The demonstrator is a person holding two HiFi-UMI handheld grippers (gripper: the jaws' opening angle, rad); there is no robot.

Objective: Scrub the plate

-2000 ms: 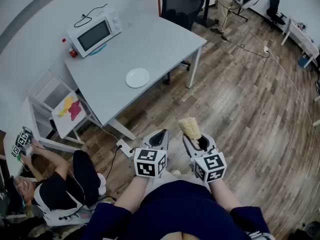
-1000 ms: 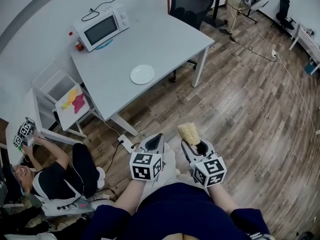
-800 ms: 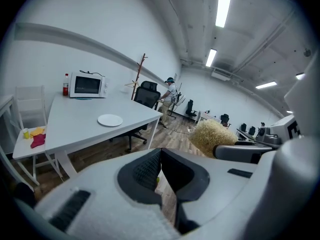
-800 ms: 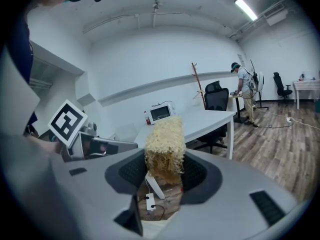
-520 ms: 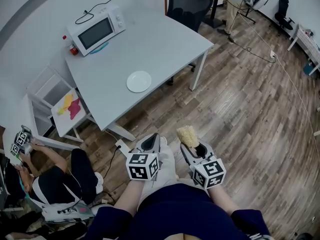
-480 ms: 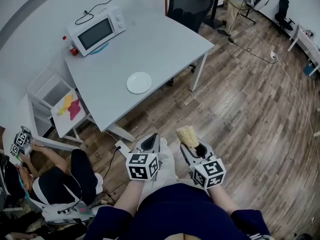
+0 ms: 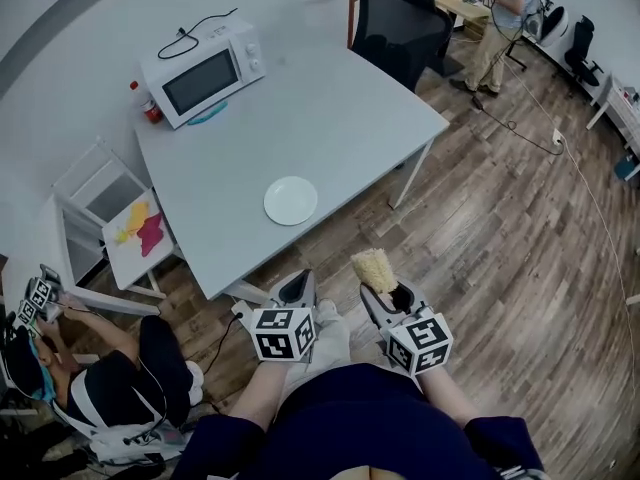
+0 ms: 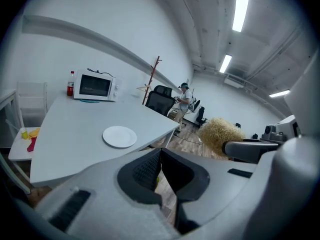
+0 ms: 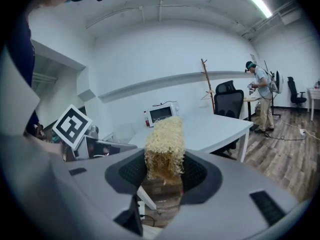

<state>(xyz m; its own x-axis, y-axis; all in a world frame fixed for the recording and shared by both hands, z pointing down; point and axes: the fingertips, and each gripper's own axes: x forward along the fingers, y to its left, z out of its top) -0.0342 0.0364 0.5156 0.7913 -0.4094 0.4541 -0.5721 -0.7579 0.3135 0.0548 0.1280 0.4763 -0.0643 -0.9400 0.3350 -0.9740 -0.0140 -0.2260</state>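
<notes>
A round white plate (image 7: 291, 200) lies near the front edge of the grey table (image 7: 330, 118); it also shows in the left gripper view as the plate (image 8: 119, 136). My right gripper (image 7: 378, 286) is shut on a pale yellow fibrous scrubber (image 7: 375, 267), seen close up as the scrubber (image 9: 164, 147) sticking up between the jaws. My left gripper (image 7: 297, 286) is shut with nothing in it, its jaws touching at the tips (image 8: 159, 160). Both grippers hang over the floor, short of the table's front edge and apart from the plate.
A white microwave (image 7: 202, 73) and a red bottle (image 7: 146, 101) stand at the table's far left. A black office chair (image 7: 400, 30) sits behind the table. A person (image 7: 110, 388) sits on the floor at the lower left beside a small white side table (image 7: 135, 240). Another person (image 7: 505, 13) stands far right.
The table and plate have come nearer and lower in the head view as the view moved forward. Both grippers keep their pose; the right one still holds the scrubber.
</notes>
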